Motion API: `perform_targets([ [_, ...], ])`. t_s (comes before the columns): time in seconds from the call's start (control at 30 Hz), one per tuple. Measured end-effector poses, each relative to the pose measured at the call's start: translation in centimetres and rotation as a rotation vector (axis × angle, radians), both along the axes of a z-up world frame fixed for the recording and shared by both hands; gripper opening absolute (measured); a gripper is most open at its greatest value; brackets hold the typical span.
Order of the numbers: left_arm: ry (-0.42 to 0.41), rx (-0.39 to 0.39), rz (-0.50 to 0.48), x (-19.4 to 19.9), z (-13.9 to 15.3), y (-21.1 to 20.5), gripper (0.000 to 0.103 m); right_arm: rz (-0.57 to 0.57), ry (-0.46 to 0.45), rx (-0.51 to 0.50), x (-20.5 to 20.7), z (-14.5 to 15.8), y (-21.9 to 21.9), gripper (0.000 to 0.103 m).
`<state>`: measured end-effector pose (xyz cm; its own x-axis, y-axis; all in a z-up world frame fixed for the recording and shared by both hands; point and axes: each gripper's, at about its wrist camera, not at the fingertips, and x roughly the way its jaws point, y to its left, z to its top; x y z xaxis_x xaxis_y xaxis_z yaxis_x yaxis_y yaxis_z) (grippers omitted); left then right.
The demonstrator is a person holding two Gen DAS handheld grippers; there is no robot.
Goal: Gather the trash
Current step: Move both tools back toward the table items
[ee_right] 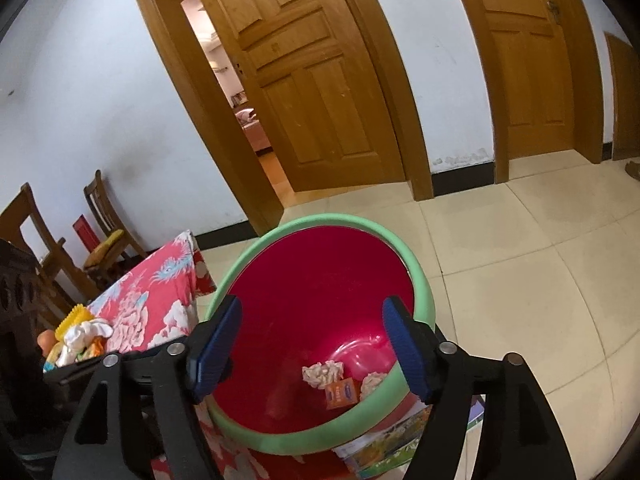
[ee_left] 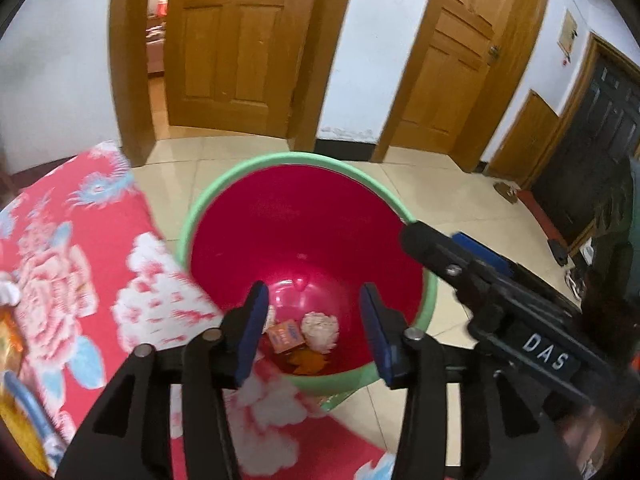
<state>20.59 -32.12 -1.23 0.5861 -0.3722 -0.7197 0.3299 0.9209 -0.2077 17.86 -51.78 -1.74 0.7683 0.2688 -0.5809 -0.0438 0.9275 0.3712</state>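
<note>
left wrist view, from the left: a red flowered cloth (ee_left: 68, 264) covers a table, with blurred coloured things at its far left edge. just beside it stands the bin (ee_left: 256, 168), green-rimmed and red inside. the left gripper (ee_left: 314, 322) hangs over the bin mouth with its jaws spread wide and nothing between them. at the bottom of the bin lie an orange packet (ee_left: 285, 335), a white paper wad (ee_left: 320, 330) touching it, and an orange-brown scrap (ee_left: 310, 362) just below both. to the right, the right gripper's black body (ee_left: 520, 320) crosses the frame, marked "das"; its jaws are out of sight here.

right wrist view, from the left: wooden chairs (ee_right: 100, 224) against the wall, then a heap of toys (ee_right: 78, 338) on the cloth (ee_right: 140, 312), then the bin (ee_right: 320, 224) beside the table. the right gripper (ee_right: 312, 346) is over the bin, jaws wide apart and empty. inside lie a wad (ee_right: 322, 374), the packet (ee_right: 340, 393) and a second wad (ee_right: 372, 382), close together. a printed box (ee_right: 384, 446) sits under the bin's near right edge. behind, one wooden door (ee_right: 304, 92) stands open on a tiled floor (ee_right: 520, 280).
</note>
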Motion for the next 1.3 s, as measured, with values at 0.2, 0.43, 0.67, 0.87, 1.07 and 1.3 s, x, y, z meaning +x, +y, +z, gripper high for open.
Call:
perform_targets([
  [0.2,-0.014,-0.036,0.124,-1.2,0.7,4.9,0.060,0.011,-0.018,0.002,-0.5,1.3,1.5,0.076],
  [0.43,-0.036,-0.031,0.235,-3.2,1.5,10.9,0.062,0.131,-0.059,-0.032,-0.7,2.6,7.4,0.077],
  [0.67,-0.063,-0.034,0.330,-6.6,1.6,17.0,0.067,0.235,-0.061,-0.016,-0.2,2.7,13.4,0.077],
  [0.87,-0.105,0.010,0.430,-9.1,2.1,23.3,0.088,0.330,-0.075,0.004,-0.4,3.5,18.9,0.077],
  [1.07,-0.163,0.160,0.517,-10.4,2.1,28.1,0.098,0.401,-0.037,-0.011,-0.8,3.1,23.6,0.077],
  [1.3,-0.054,0.071,0.550,-9.2,-1.0,32.8,0.099,0.510,-0.026,-0.083,-2.5,2.9,28.2,0.077],
])
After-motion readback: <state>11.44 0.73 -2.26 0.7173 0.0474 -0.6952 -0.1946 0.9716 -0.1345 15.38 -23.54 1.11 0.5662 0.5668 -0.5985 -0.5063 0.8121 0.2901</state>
